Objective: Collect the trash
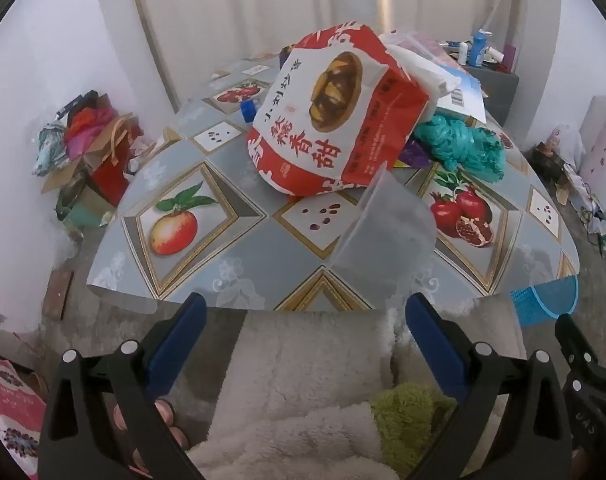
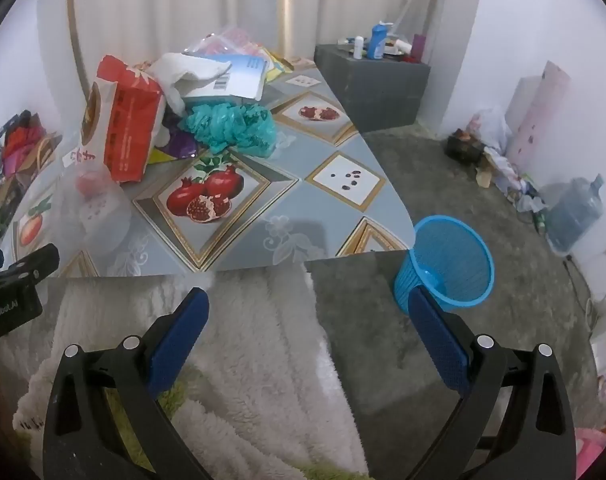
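Observation:
A red and white paper food bag (image 1: 335,116) lies on the fruit-print table (image 1: 207,256), with a crumpled teal plastic bag (image 1: 467,144) to its right and a clear plastic cup (image 1: 387,224) lying on its side in front. My left gripper (image 1: 303,328) hangs open before the table's near edge, nothing between its fingers. In the right wrist view the same bag (image 2: 123,120), teal bag (image 2: 231,124) and cup (image 2: 99,208) sit at the left. My right gripper (image 2: 309,320) is open and empty. A blue mesh bin (image 2: 447,264) stands on the floor by the table corner.
White wrappers and a printed carton (image 2: 223,72) pile behind the bag. A grey block (image 2: 375,84) with bottles stands at the back. Clutter lines the walls at left (image 1: 87,140) and right (image 2: 499,156). A water jug (image 2: 575,212) sits at right. Fluffy white cloth (image 2: 247,360) lies below the grippers.

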A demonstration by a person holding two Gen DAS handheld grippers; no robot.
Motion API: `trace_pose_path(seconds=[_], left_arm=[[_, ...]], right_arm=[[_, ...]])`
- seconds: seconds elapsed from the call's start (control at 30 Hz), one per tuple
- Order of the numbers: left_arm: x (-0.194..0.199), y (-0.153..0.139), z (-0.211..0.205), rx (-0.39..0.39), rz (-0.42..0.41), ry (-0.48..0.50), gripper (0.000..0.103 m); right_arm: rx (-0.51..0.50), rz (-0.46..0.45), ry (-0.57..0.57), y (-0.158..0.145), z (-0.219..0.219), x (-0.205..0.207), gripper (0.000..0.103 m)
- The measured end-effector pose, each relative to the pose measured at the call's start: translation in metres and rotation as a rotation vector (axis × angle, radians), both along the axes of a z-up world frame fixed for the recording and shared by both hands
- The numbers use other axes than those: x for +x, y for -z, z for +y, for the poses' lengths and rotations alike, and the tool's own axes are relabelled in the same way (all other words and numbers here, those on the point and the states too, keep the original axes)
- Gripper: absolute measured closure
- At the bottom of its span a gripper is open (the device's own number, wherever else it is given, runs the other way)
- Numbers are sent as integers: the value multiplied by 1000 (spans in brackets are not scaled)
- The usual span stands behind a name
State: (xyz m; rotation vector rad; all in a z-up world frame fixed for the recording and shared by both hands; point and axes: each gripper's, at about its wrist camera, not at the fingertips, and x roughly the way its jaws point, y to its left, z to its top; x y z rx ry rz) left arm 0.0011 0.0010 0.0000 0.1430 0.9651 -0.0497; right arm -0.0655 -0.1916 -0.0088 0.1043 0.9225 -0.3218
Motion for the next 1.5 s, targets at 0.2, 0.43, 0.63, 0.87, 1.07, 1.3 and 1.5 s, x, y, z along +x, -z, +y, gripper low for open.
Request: trace_pose_path(seconds=[0.2, 0.43, 0.63, 0.87, 1.07, 1.3, 1.5], left_arm=[[-6, -4, -5, 7, -29, 8, 5], [-4, -5, -4, 1, -26, 17, 5], [-3, -6, -4, 1, -29, 16, 5], [-3, -7, -3, 1, -30, 14, 5], [-2, -8, -1, -4, -29, 10, 5], [-2, -7, -1, -4, -30, 8, 5], [-3, -3, 1, -4, -27, 3, 5]], right_arm=[[0, -1, 10, 1, -3, 0, 8], [-10, -12, 12, -4, 0, -1, 8], [-9, -11, 10, -4, -2, 0, 8], [-11, -14, 9, -7, -2, 0, 8], [-13, -14, 11, -8, -2, 0, 8], [-12, -14, 13, -8, -2, 0, 8], [-14, -15, 14, -7, -1, -1, 8]])
